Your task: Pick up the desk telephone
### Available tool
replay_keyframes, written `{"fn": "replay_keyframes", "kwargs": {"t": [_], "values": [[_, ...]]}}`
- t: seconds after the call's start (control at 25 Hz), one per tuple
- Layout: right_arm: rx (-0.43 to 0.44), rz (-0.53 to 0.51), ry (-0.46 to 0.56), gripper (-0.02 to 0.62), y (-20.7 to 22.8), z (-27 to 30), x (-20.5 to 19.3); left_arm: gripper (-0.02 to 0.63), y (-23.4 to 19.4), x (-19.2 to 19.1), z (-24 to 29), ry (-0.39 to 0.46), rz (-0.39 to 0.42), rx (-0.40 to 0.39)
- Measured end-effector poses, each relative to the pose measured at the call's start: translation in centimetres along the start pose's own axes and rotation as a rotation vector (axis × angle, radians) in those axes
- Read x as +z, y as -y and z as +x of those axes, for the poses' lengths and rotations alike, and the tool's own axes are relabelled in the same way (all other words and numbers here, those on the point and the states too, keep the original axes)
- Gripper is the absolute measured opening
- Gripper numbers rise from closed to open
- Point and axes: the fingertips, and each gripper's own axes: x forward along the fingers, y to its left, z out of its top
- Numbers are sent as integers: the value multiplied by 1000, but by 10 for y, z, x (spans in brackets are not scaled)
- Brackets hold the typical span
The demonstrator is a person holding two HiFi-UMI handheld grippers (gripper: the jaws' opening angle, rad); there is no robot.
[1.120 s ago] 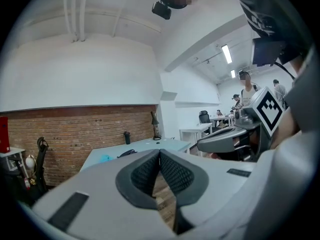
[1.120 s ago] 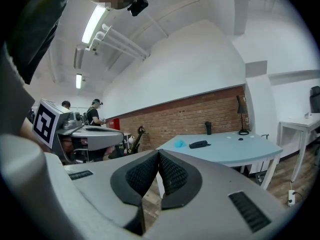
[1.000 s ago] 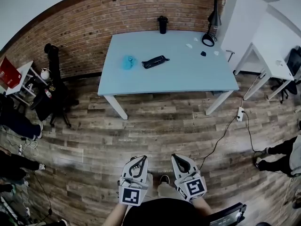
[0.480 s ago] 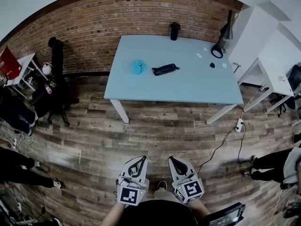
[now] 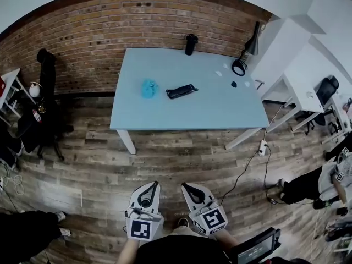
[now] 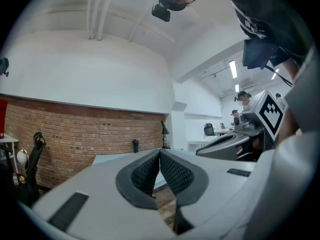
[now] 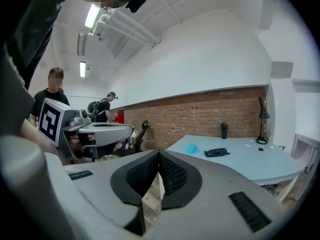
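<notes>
A black telephone handset [image 5: 181, 91] [image 7: 216, 152] lies near the middle of the light blue table [image 5: 165, 117], far ahead of me across the wooden floor. My left gripper [image 5: 149, 185] and right gripper [image 5: 184, 187] are held side by side low in the head view, both shut and empty, well short of the table. In the left gripper view the shut pads [image 6: 150, 173] point toward the table's edge. From the right gripper view the shut gripper [image 7: 158, 156] points left of the handset.
A crumpled blue object [image 5: 148, 88] lies left of the handset. A dark bottle [image 5: 191, 44] stands at the table's back edge, a black desk lamp [image 5: 246, 51] at its right. White desks [image 5: 308, 87] stand right, a cable and power strip [image 5: 263, 147] on the floor, people at both sides.
Both grippers have moved across the floor, still shut and side by side. The view of the table has swung right and then back left; the table stays far off.
</notes>
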Motion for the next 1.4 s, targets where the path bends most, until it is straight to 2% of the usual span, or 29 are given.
{"fn": "replay_keyframes", "kwargs": {"t": [0.2, 0.44, 0.56, 0.68, 0.96, 1.16, 1.4], "values": [[11, -36, -32, 5, -17, 29, 11, 11, -33, 2, 6, -6, 2, -35], [27, 30, -61, 5, -29, 35, 7, 11, -29, -15, 20, -74, 11, -141], [19, 51, -98, 5, -23, 38, -7, 12, -31, -17, 31, -70, -21, -148], [36, 70, -90, 5, -12, 55, -14, 12, -37, -16, 36, -86, 3, -139], [62, 93, -60, 5, 52, 63, -2, 14, -5, -9, 84, -158, 28, -160], [77, 99, -44, 5, 102, 54, -6, 15, 37, -4, 125, -181, 73, -201], [15, 145, -46, 5, 176, 39, -14, 15, 75, 1, 165, -215, 98, -181]]}}
